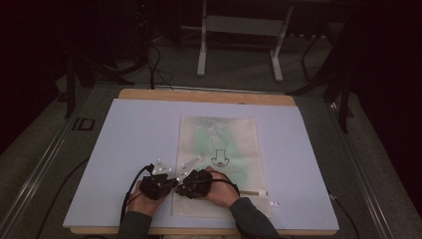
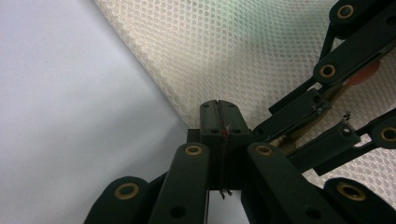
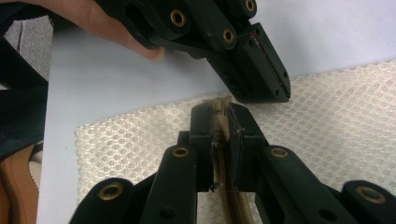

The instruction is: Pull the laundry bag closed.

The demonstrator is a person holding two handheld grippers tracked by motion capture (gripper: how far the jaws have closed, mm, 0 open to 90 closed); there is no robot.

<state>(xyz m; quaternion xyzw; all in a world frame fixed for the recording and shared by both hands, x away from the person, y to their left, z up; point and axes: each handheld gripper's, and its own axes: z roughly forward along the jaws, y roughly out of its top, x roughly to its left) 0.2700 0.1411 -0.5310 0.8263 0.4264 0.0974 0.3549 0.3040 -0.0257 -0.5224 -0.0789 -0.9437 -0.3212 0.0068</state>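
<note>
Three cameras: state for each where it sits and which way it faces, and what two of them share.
High view: above the person's side, looking forward and down on the table; forearms, both hands, left tongs, right tongs.
Left gripper view: on the left tongs, looking along their shut jaws at the mesh bag.
Right gripper view: on the right tongs, shut on the bag's zipper.
Shared: both gripper views show the mesh bag.

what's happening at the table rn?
A person works a mesh zipper bag lying flat on the white board, a gripper in each hand. The right gripper is shut on the bag's zipper near the corner; the left gripper is shut at the bag's edge right beside it.
</note>
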